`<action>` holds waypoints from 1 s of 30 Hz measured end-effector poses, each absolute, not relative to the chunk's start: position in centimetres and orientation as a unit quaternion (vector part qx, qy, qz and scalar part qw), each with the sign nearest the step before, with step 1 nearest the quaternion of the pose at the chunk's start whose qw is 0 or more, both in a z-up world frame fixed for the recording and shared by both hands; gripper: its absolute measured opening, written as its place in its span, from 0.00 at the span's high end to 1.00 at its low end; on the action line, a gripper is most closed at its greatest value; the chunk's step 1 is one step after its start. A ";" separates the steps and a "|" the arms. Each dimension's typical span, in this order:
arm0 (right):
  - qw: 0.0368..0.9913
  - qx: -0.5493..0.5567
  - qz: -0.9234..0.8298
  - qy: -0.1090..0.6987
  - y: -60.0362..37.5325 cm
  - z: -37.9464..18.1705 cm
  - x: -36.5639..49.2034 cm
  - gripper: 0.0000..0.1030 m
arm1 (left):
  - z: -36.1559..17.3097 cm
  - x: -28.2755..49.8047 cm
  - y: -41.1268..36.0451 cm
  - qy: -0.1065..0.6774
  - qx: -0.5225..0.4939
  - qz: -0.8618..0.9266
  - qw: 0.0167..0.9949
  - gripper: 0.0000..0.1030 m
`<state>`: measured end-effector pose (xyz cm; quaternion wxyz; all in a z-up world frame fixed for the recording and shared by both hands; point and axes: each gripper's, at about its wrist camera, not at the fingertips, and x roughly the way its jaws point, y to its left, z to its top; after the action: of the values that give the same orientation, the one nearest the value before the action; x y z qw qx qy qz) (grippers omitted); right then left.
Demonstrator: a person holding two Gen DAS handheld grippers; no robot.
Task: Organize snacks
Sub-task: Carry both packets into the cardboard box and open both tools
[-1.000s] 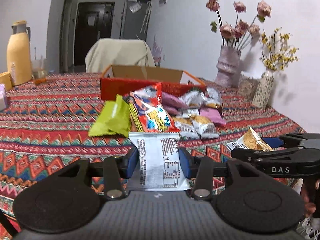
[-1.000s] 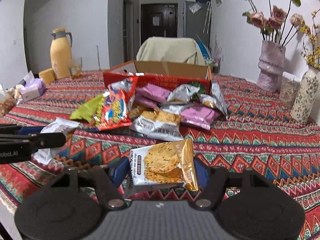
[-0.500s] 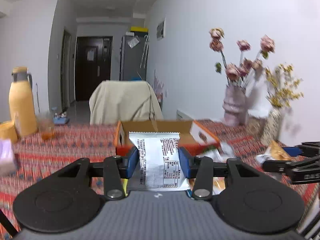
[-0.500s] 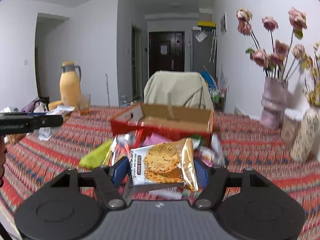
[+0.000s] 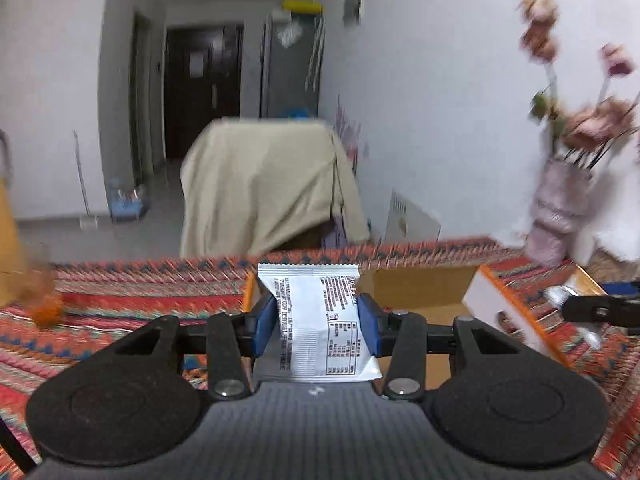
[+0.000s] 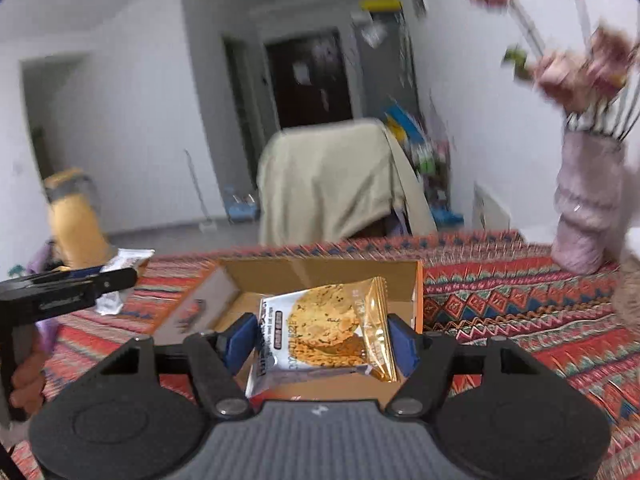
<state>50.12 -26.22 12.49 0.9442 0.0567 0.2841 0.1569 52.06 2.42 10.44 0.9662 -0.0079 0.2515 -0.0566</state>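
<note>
The cookie pack (image 6: 326, 334) is pinched in the right tool (image 6: 322, 342), directly above the open box (image 6: 320, 280), so it needs only a drop. The white pack (image 5: 318, 322), clamped in the left tool (image 5: 316, 320), hangs at the box's left edge, farther from its middle

Glossy foil cookie packet (image 6: 328, 332); matt cardboard box (image 6: 320, 276); woven tablecloth (image 6: 520, 304)
</note>
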 end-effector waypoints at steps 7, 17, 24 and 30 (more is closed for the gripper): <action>0.913 0.034 0.092 0.396 -23.2 6.4 65.5 0.34 | 5.4 61.6 0.5 0.306 0.042 -0.028 0.951 0.56; 0.894 -0.120 0.060 0.427 -18.8 1.3 71.0 0.23 | 2.9 64.5 0.8 0.375 0.042 -0.025 0.926 0.14; 0.909 -0.087 0.059 0.404 -19.8 2.6 70.3 0.23 | 4.9 62.2 1.2 0.342 0.027 -0.013 0.939 0.13; 0.928 -0.069 0.048 0.363 -20.7 8.7 64.9 0.21 | 10.7 55.8 2.1 0.313 0.035 -0.016 0.949 0.07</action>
<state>64.94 -20.73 8.65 0.9280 -0.0689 0.3630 0.0484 55.77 2.06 10.70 0.9490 0.0353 0.3130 -0.0162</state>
